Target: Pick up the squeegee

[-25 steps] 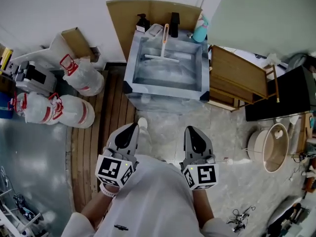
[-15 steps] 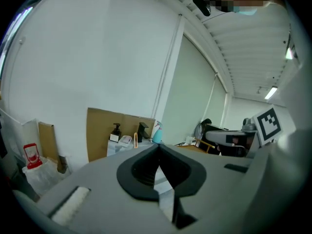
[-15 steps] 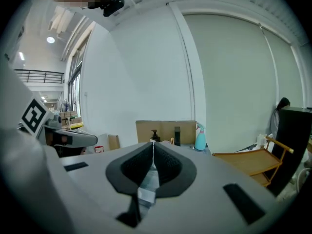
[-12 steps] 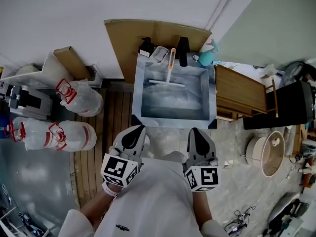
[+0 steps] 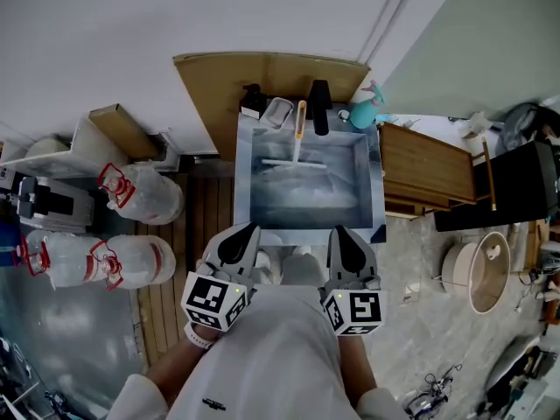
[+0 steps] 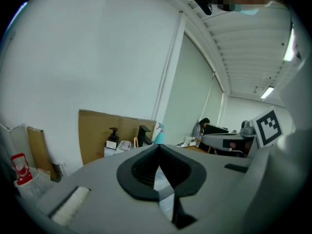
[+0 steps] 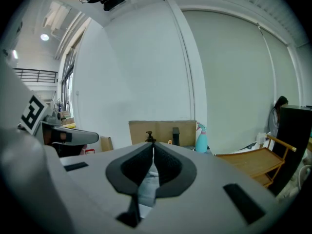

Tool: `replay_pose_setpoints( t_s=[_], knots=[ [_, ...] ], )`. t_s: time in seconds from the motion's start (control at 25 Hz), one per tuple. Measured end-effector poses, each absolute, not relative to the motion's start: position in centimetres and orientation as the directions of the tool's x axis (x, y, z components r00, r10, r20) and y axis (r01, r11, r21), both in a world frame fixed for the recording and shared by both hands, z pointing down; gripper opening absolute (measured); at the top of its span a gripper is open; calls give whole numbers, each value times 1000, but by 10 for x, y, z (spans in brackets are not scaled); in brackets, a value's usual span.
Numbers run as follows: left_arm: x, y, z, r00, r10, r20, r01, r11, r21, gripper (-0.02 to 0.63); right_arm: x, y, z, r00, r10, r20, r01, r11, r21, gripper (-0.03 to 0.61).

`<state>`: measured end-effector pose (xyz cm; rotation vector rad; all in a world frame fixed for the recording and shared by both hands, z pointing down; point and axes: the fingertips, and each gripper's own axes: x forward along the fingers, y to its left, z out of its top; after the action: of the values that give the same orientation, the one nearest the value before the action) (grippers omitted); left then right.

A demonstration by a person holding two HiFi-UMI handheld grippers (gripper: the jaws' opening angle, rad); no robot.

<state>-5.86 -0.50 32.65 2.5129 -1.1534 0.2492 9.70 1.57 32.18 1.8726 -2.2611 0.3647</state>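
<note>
left gripper [image 5: 239, 234] sits at the sink's [image 5: 243, 178] near edge, jaws pinched tip to tip on nothing, squeegee [image 5: 297, 147] lies in the basin's far half with its orange handle toward the black faucet [image 5: 319, 108], right gripper [image 5: 340, 234] likewise closed and empty, all 3 apart

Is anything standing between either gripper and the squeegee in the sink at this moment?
Nothing visible does. The squeegee leans inside the sink, open from above, its handle near the black faucet. The left gripper and right gripper hang on the near side, jaws together; only the sink's front rim lies between.
</note>
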Motion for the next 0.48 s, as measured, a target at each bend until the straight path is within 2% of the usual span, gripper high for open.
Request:
replay_pose_setpoints(
  t_s=[0.48],
  knots=[
    [-53, -47, 342, 621, -705, 344, -784, -565, 256, 3, 88, -43, 339, -253, -919, 302, -967, 229, -115, 8]
  ],
)
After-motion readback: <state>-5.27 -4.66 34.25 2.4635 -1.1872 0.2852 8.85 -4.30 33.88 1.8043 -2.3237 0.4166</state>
